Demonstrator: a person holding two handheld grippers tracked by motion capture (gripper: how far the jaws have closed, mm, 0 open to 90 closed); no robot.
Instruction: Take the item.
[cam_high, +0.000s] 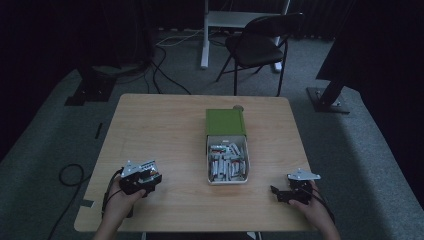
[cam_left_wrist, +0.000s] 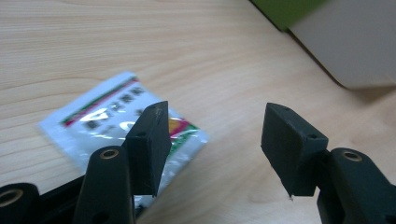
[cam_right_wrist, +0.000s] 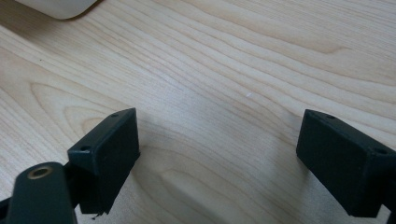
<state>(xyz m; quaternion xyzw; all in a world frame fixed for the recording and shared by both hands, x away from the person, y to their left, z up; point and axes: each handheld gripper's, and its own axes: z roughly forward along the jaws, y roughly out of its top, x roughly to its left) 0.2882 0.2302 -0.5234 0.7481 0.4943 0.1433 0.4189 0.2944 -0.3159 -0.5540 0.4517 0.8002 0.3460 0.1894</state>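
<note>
A small white sachet (cam_left_wrist: 100, 119) with red and green print lies flat on the wooden table (cam_left_wrist: 140, 42). My left gripper (cam_left_wrist: 215, 123) hovers just over it with its jaws open. The left jaw covers the sachet's near corner, and the gap between the jaws shows mostly bare wood. In the high view my left gripper (cam_high: 141, 181) sits near the table's front left. An open white box (cam_high: 227, 181) holds several similar sachets (cam_high: 227, 162), with its green lid (cam_high: 225, 121) behind it. My right gripper (cam_right_wrist: 217, 135) stands open over bare wood at the front right (cam_high: 280, 192).
The box's white wall (cam_left_wrist: 345, 42) and green lid (cam_left_wrist: 285, 9) lie to the upper right of my left gripper. A small round object (cam_high: 238, 107) rests behind the lid. Beyond the table stand a black chair (cam_high: 257, 45) and a white desk leg (cam_high: 204, 35), with cables (cam_high: 165, 75) on the floor.
</note>
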